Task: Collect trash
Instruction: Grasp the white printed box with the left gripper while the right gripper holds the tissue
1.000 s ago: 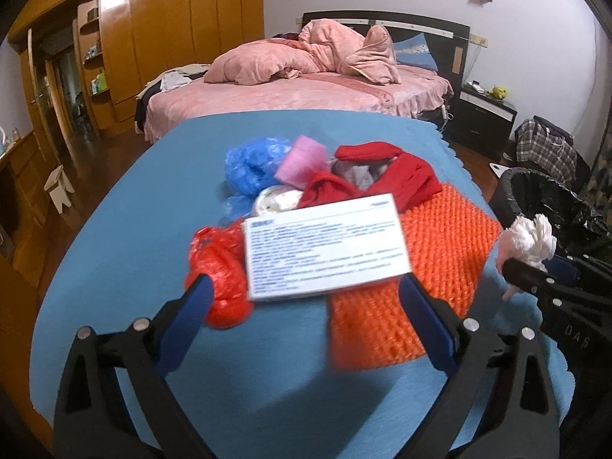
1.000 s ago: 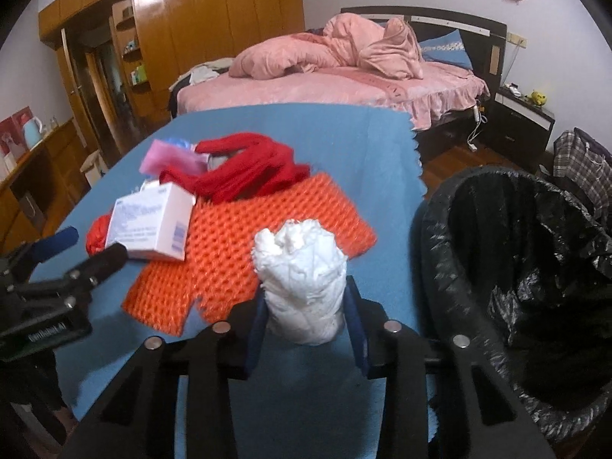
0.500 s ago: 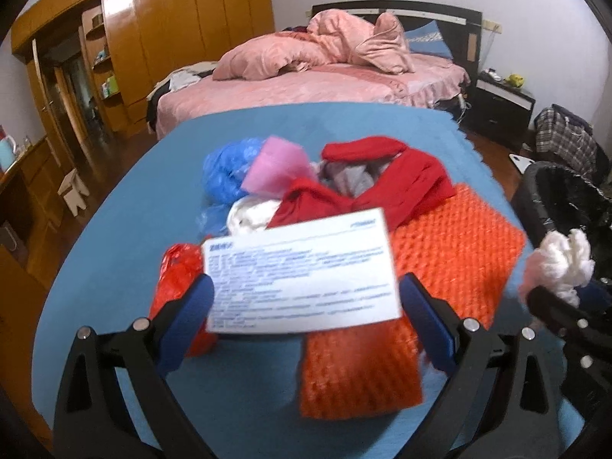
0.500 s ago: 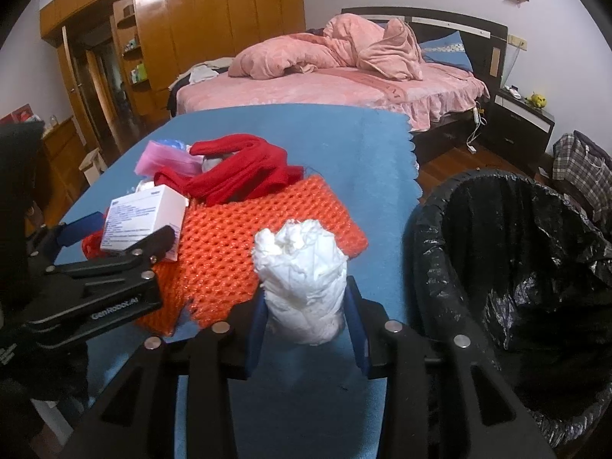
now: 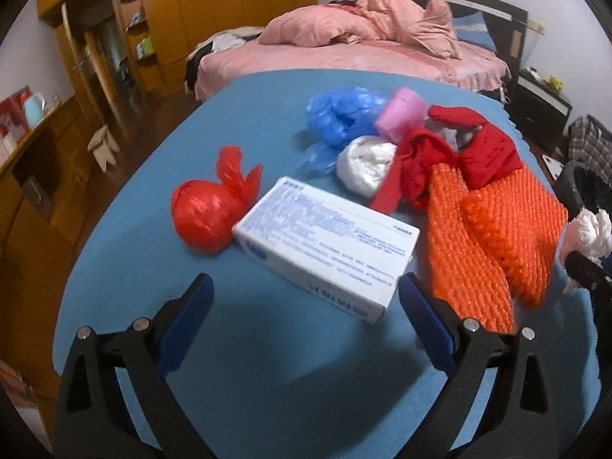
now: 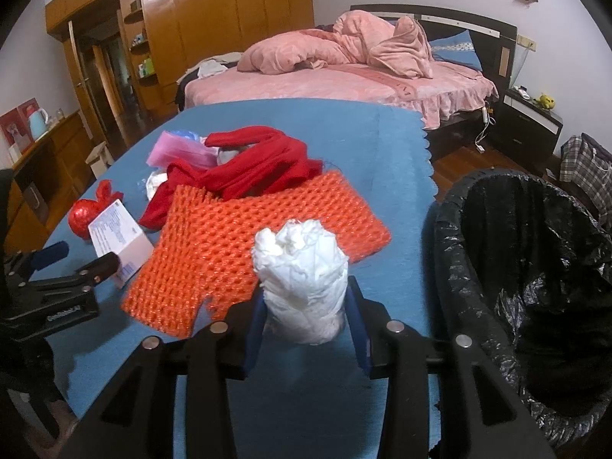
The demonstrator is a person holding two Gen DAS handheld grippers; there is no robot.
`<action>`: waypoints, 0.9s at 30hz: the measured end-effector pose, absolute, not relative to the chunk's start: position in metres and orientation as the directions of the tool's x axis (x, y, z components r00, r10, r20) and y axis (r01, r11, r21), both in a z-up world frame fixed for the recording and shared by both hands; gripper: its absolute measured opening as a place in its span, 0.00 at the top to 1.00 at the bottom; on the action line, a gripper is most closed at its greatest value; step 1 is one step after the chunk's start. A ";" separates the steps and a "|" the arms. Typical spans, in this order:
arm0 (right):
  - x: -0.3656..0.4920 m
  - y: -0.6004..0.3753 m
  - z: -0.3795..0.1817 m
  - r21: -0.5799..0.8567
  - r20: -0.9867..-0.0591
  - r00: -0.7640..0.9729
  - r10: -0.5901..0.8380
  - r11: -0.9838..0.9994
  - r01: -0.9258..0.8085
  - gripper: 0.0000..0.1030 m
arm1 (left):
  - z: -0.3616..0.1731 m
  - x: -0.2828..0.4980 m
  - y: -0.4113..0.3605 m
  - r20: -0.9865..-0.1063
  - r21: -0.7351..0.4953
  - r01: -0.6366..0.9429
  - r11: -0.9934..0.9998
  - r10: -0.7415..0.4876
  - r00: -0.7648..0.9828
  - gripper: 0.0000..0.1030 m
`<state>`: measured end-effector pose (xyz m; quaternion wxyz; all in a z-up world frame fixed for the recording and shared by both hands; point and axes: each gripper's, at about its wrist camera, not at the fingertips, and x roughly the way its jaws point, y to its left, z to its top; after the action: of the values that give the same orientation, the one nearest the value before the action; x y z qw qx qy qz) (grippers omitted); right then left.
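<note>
My right gripper (image 6: 306,317) is shut on a crumpled white tissue wad (image 6: 302,279), held above the blue table next to the black-lined trash bin (image 6: 535,267). The wad also shows in the left wrist view (image 5: 591,231). My left gripper (image 5: 304,302) is open and empty, just short of a white printed box (image 5: 325,256) lying on the table; the box also shows in the right wrist view (image 6: 118,237). Around it lie a red knotted bag (image 5: 206,210), orange foam netting (image 5: 493,229), red cloth (image 5: 451,157), a white bag (image 5: 367,164), a blue bag (image 5: 340,118) and a pink wrapper (image 5: 403,114).
The blue table cover (image 5: 229,344) ends at a scalloped edge on the right (image 6: 428,160). A pink bed (image 6: 344,76) stands behind, a wooden wardrobe (image 6: 214,30) and dresser (image 5: 26,176) to the left, a black nightstand (image 6: 531,126) to the right.
The white box was held up between my left gripper's fingers; it now lies on the table, released, and the left gripper has drawn back. The right gripper still holds the tissue.
</note>
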<state>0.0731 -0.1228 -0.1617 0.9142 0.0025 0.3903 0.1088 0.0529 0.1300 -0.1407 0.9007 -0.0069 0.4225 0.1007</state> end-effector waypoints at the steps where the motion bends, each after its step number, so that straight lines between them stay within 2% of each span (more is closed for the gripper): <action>1: 0.073 -0.122 -0.161 0.088 -0.713 0.672 0.201 0.976 -0.199 0.61 | -0.139 0.051 0.131 -0.759 0.064 -0.188 0.980 0.170 0.628 0.08; 6: 0.078 -0.122 -0.161 0.085 -0.714 0.672 0.196 0.977 -0.194 0.61 | -0.132 0.056 0.114 -0.746 0.045 -0.157 0.987 0.138 0.652 0.08; 15: 0.090 -0.116 -0.169 0.076 -0.723 0.661 0.200 0.974 -0.212 0.61 | -0.141 0.092 0.128 -0.761 -0.003 -0.331 0.944 0.212 0.613 0.07; 27: 0.092 -0.108 -0.172 0.076 -0.728 0.651 0.216 0.969 -0.236 0.60 | -0.153 0.097 0.118 -0.796 -0.025 -0.308 0.951 0.168 0.582 0.06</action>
<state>0.0924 -0.1085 -0.1725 0.9085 -0.0128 0.3987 0.1243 0.0968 0.1183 -0.1535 0.8858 -0.0802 0.4369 0.1345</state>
